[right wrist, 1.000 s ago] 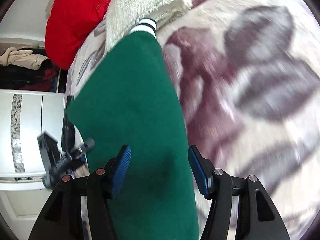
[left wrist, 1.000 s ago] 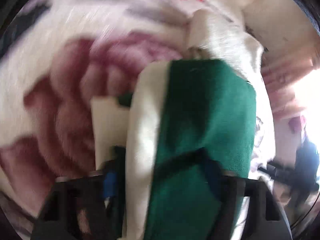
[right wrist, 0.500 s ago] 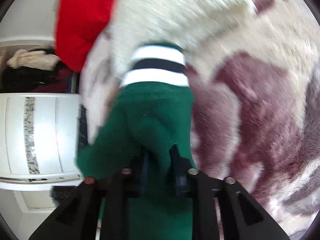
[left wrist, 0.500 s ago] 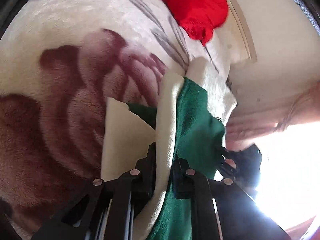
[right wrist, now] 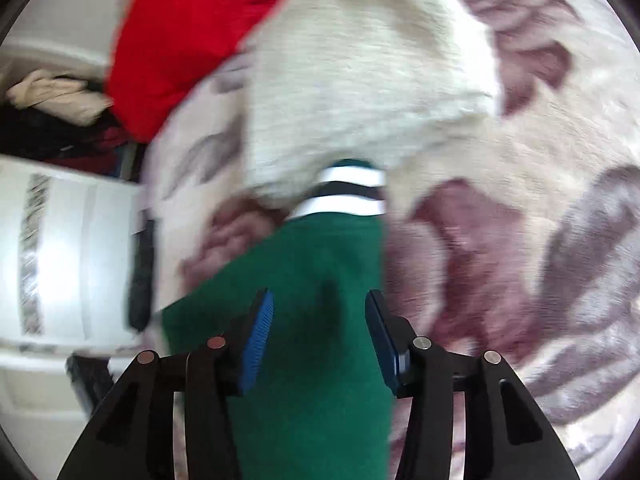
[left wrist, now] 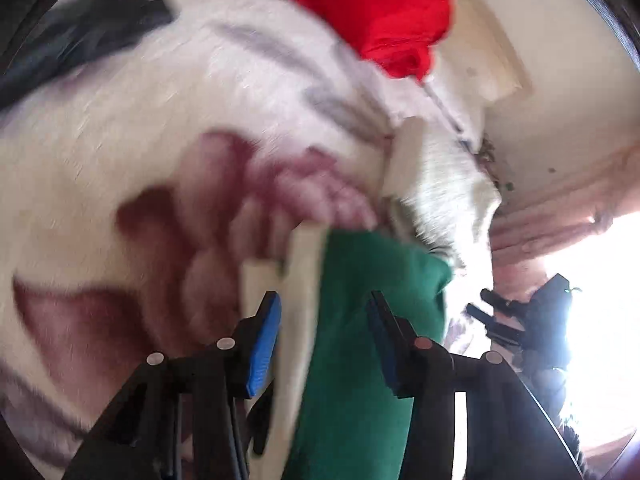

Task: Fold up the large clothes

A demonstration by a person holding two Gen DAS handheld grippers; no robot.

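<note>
Jaws of both the left gripper (left wrist: 324, 344) and right gripper (right wrist: 318, 336) stand spread around the green fleece garment (right wrist: 320, 280); each should close on a full edge before folding.

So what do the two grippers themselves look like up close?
Both are alike: the left gripper and right gripper have matte black angular linkage arms with round silver and copper rivets, and ribbed blue pads on the fingers. No cables or markings stand out.

Green garment (right wrist: 320, 360) with white-black striped cuff (right wrist: 344, 194), red cloth (right wrist: 180, 40), maroon-floral cream blanket (right wrist: 520, 160)
</note>
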